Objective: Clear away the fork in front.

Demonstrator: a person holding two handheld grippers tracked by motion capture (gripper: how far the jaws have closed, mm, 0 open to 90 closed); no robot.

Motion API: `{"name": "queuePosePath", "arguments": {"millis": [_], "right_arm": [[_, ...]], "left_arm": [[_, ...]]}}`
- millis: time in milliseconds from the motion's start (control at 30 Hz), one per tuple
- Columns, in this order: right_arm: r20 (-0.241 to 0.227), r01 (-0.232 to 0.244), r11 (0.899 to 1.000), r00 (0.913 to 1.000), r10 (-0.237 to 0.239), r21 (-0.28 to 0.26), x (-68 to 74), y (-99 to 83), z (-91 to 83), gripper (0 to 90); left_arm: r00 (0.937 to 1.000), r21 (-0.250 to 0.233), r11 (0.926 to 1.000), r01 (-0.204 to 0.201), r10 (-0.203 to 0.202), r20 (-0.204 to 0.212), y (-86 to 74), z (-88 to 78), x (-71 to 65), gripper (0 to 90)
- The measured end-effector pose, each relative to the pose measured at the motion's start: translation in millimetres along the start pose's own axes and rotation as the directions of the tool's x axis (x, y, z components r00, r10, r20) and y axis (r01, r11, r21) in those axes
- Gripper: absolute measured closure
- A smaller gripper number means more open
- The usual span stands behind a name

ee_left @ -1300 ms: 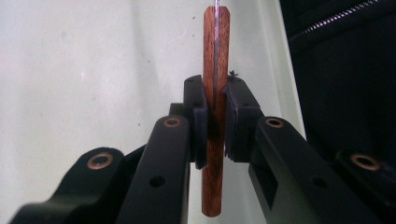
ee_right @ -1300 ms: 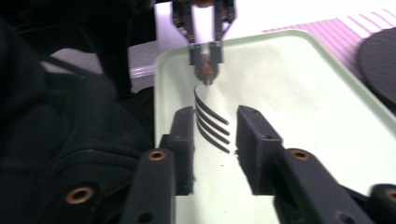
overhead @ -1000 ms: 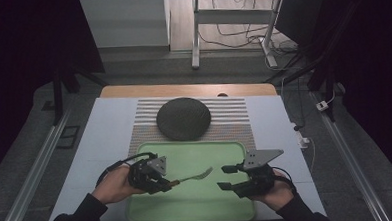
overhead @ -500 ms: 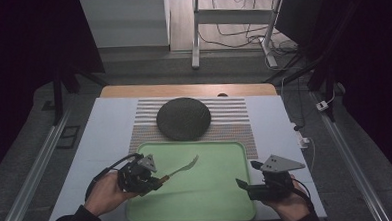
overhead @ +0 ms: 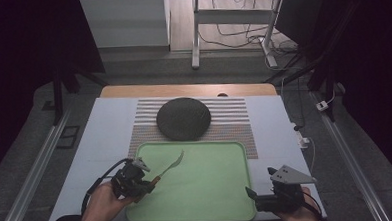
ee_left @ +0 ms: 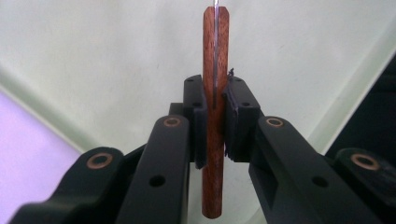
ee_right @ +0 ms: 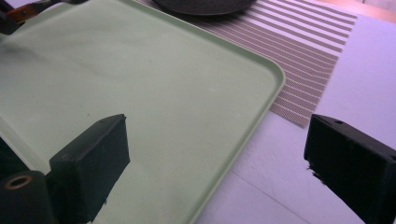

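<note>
Left gripper clamps the fork's wooden handle over the green tray, right gripper waits jaws apart at lower right, likely plating next

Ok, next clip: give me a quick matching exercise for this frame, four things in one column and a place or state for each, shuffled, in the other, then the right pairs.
Things:
1. fork
2. dark round plate
3. green tray
4. right gripper

Places or states:
A. open, holding nothing, at the tray's near right corner
B. lying on the striped mat, beyond the tray
C. clamped by its wooden handle in the left gripper
D. nearest the person, its far edge overlapping the striped mat

Pairs: 1-C, 2-B, 3-D, 4-A
</note>
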State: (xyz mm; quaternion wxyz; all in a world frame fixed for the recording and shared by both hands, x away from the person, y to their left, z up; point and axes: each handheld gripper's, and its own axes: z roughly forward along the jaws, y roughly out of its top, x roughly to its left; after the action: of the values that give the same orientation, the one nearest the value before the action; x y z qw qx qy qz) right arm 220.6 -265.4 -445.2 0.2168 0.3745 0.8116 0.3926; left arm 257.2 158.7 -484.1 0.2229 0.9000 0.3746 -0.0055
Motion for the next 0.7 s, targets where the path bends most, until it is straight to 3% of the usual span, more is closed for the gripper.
{"name": "queuePosePath", "arguments": {"millis": [33,67,100,133,167,233,367,600,700], "right_arm": [[0.004,-0.001,1.0,1.0,0.001,0.0,-0.5,-1.5,-1.3,6.8],[0.009,-0.007,1.0,0.9999,0.007,0.003,-0.6,-2.8,-2.8,6.8],[0.013,-0.005,1.0,0.9999,0.005,0.007,-1.3,-4.0,-4.1,6.8],[0.014,-0.008,1.0,0.9999,0.008,0.007,-1.6,-5.2,-5.1,6.8],[0.017,-0.012,1.0,0.9998,0.012,0.007,-1.9,-6.3,-6.1,6.8],[0.021,-0.017,1.0,0.9996,0.017,0.01,-2.8,-8.0,-8.0,6.8],[0.026,-0.025,1.0,0.9994,0.024,0.016,-5.6,-10.3,-10.2,6.8],[0.026,-0.043,0.999,0.9987,0.043,0.027,-8.1,-10.7,-10.0,7.1],[0.028,-0.057,0.998,0.998,0.057,0.027,-9.5,-11.0,-10.4,7.0]], "left_arm": [[1.0,0.0,1.0,0.0,0.0,0.0,0.0,0.0,0.0,79.6],[0.9995,0.015,0.9995,0.028,-0.028,-0.014,-2.0,3.3,0.5,79.6],[0.9995,0.015,0.9995,0.028,-0.028,-0.014,-2.0,3.3,0.5,79.6],[0.9979,0.028,0.9976,0.063,-0.062,-0.018,-3.3,6.3,1.7,79.6],[0.9979,0.028,0.9976,0.063,-0.062,-0.018,-3.3,6.3,1.7,79.7],[0.9924,0.044,0.9915,0.122,-0.122,-0.017,-5.2,11.0,4.5,79.6],[0.986,0.084,0.9828,0.164,-0.161,-0.042,-4.8,17.7,8.3,79.6],[0.9831,0.099,0.9789,0.179,-0.173,-0.06,-2.5,21.4,9.1,78.6],[0.9834,0.076,0.9807,0.18,-0.178,-0.036,-2.9,20.2,11.1,74.8]]}}
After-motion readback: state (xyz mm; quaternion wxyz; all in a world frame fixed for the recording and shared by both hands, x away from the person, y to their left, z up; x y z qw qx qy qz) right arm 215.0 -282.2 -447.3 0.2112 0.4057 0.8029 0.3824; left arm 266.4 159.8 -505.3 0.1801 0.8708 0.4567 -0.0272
